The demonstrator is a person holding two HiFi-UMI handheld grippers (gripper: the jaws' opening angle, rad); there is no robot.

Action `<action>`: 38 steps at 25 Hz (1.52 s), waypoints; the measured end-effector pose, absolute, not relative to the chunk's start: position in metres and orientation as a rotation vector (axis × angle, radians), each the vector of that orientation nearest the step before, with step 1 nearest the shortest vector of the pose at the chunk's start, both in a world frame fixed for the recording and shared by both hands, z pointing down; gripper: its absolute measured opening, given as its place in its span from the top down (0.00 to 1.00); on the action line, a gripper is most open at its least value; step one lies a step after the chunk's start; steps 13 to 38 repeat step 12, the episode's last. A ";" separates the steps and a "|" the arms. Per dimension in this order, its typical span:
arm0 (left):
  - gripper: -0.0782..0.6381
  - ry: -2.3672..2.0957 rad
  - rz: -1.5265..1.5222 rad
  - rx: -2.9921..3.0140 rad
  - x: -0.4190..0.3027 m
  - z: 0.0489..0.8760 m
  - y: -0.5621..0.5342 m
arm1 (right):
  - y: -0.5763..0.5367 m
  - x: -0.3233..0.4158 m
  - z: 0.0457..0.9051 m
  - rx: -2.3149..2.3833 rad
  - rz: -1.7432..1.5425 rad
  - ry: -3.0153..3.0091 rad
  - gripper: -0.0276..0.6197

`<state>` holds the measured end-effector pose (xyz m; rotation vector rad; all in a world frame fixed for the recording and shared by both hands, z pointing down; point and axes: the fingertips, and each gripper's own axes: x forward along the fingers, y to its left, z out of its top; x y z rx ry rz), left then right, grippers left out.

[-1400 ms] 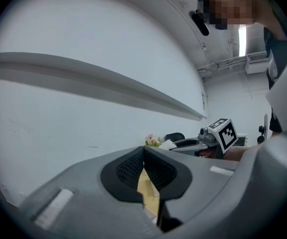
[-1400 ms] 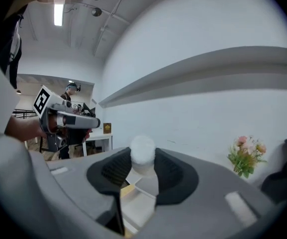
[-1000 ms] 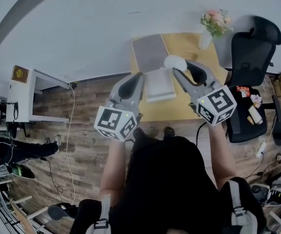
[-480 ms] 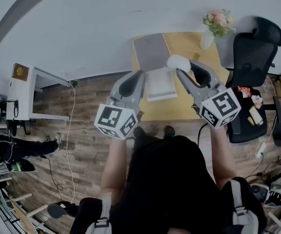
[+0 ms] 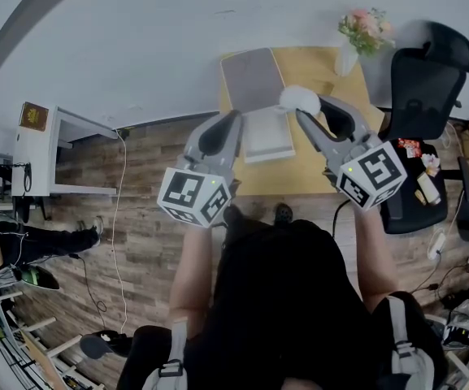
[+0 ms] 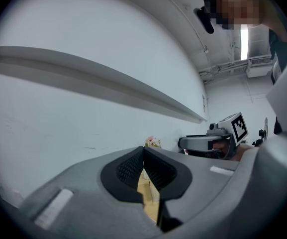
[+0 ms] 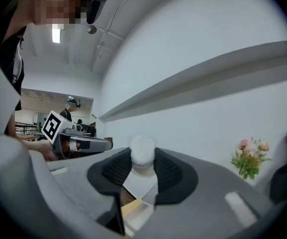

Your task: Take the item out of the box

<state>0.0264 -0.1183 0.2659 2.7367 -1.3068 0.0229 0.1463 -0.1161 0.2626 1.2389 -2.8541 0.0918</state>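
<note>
My right gripper (image 5: pixel 301 110) is shut on a white, fluffy round item (image 5: pixel 297 99) and holds it in the air above the table, just right of the box. In the right gripper view the white item (image 7: pixel 143 149) sits pinched between the black pads (image 7: pixel 168 176) of the right gripper (image 7: pixel 143 159). The white open box (image 5: pixel 267 135) lies on the yellow table (image 5: pixel 299 177), its grey lid (image 5: pixel 252 78) folded back behind it. My left gripper (image 5: pixel 232 122) hovers at the box's left side. Its jaws meet at the tips with nothing between them in the left gripper view (image 6: pixel 143 153).
A vase of pink flowers (image 5: pixel 362 31) stands at the table's back right corner. A black office chair (image 5: pixel 423 67) is to the right of the table, a white cabinet (image 5: pixel 43 161) far left. Wooden floor lies below, a white wall behind.
Both grippers stay almost where they were. The right one, still shut on the white item, has drifted slightly to the right.
</note>
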 end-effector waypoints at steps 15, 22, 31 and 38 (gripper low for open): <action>0.88 -1.313 0.036 2.732 0.030 0.270 -0.120 | -0.117 0.152 0.267 1.231 0.086 -2.846 0.74; 0.88 -1.313 0.036 2.732 0.030 0.270 -0.120 | -0.117 0.152 0.267 1.231 0.086 -2.846 0.74; 0.88 -1.313 0.036 2.732 0.030 0.270 -0.120 | -0.117 0.152 0.267 1.231 0.086 -2.846 0.74; 0.88 -1.313 0.036 2.732 0.030 0.270 -0.120 | -0.117 0.152 0.267 1.231 0.086 -2.846 0.74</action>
